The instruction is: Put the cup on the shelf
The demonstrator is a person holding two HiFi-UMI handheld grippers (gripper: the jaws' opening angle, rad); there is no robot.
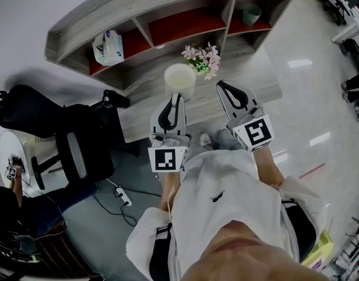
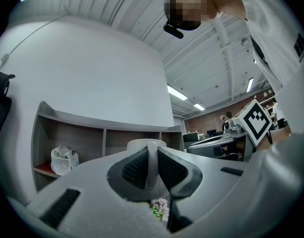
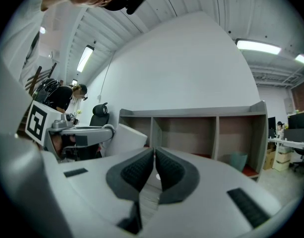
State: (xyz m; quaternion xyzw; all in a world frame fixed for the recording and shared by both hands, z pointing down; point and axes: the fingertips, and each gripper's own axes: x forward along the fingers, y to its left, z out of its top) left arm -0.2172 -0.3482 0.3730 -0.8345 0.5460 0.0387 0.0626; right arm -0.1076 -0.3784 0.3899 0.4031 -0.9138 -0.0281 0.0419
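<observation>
Where the cup is: the white cup (image 1: 179, 79) is held up over the low wooden desk (image 1: 141, 113) in front of the shelf (image 1: 167, 4), just left of the flowers (image 1: 204, 58); it is in none of the shelf's compartments.
Left tool (image 1: 178, 96): narrow, with its pads pressed on the cup's wall at the near rim; the left gripper view shows the wall as a thin white strip between them.
Right tool (image 1: 221, 85): jaws drawn nearly together with nothing between them; it is beside the cup on its right and apart from it.
Shelf: grey wood, with a row of open compartments that have red floors; it stands against a white wall.
Left compartment: a white plastic bag (image 1: 109, 47).
Right compartment: a small green pot (image 1: 251, 13).
Flowers: pink with green leaves, standing on the desk; in the left gripper view they show below the jaws.
Chair (image 1: 74, 139): a black office chair, left of the desk.
Floor: a white power strip (image 1: 123, 196) with its cable, near the chair.
</observation>
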